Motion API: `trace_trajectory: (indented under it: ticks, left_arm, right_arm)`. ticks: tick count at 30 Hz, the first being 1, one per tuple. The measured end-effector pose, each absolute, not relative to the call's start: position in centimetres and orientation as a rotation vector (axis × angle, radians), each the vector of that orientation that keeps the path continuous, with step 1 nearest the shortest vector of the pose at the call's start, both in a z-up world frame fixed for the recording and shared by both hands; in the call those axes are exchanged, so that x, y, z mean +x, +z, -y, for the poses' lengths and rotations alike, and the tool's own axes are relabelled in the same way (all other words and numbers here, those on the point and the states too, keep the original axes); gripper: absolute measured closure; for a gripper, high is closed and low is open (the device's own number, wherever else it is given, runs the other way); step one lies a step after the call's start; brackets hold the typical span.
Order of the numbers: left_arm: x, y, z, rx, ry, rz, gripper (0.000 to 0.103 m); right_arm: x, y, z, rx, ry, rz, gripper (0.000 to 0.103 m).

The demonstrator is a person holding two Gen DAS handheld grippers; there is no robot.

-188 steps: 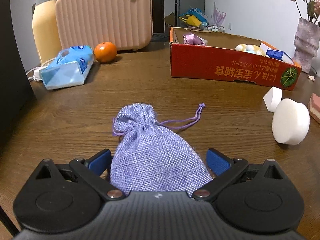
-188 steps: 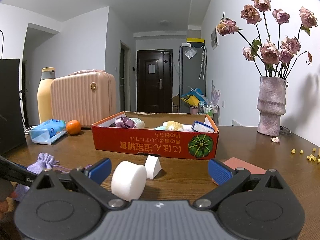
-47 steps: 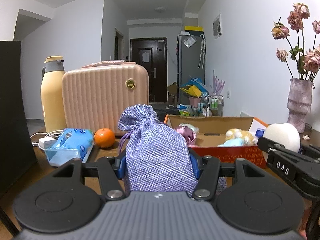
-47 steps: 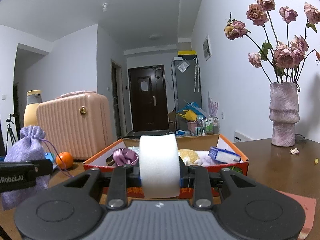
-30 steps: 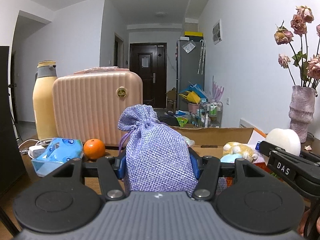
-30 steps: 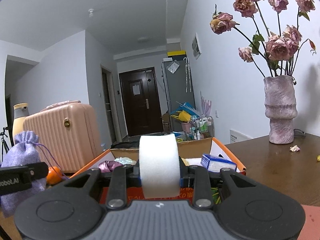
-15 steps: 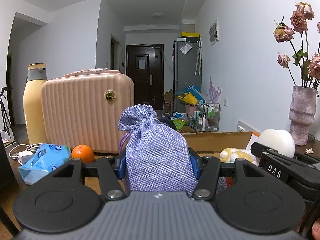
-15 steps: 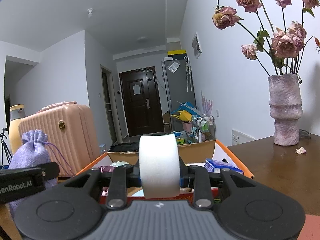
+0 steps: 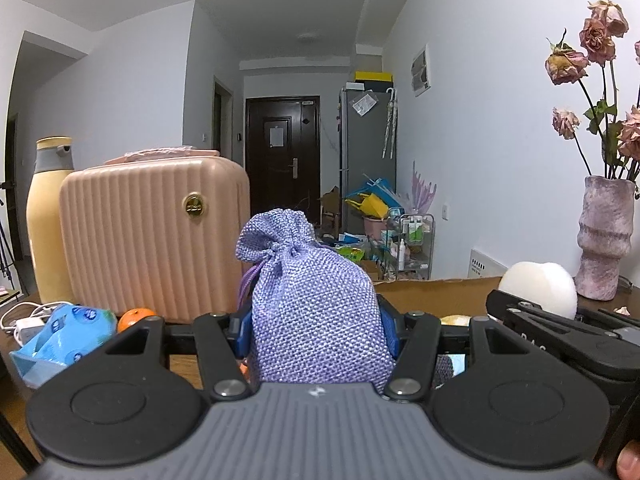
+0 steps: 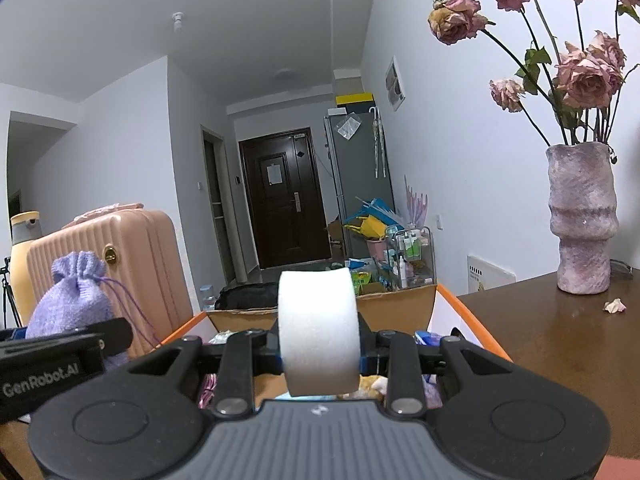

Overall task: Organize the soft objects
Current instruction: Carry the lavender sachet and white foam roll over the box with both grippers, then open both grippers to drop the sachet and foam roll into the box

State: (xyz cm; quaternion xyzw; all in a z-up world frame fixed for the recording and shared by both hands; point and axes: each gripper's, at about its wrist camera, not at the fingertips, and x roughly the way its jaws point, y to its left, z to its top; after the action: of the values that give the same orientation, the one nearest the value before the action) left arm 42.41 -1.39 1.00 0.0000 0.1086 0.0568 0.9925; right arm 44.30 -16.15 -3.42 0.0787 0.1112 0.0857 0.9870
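While both hands hold their loads above the tabletop, the left gripper pinches a lilac drawstring pouch upright between its blue pads, gathered neck on top. Alongside, the right gripper is clamped on a white foam cylinder, its curved face toward the camera. Both items are raised over the near part of an open cardboard box with an orange rim, where other small items lie. Behind stand a pink ribbed suitcase and a vase of dried roses.
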Motion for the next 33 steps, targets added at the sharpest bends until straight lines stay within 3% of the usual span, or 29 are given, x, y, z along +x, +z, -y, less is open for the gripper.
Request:
trace_trajectory:
  ticks: [33]
  left_arm:
    - [52.7, -0.4, 2.3, 0.01, 0.163, -0.229, 0.045]
  right_arm:
    - [52.2, -4.3, 15.4, 0.101, 0.088, -0.33, 0.074]
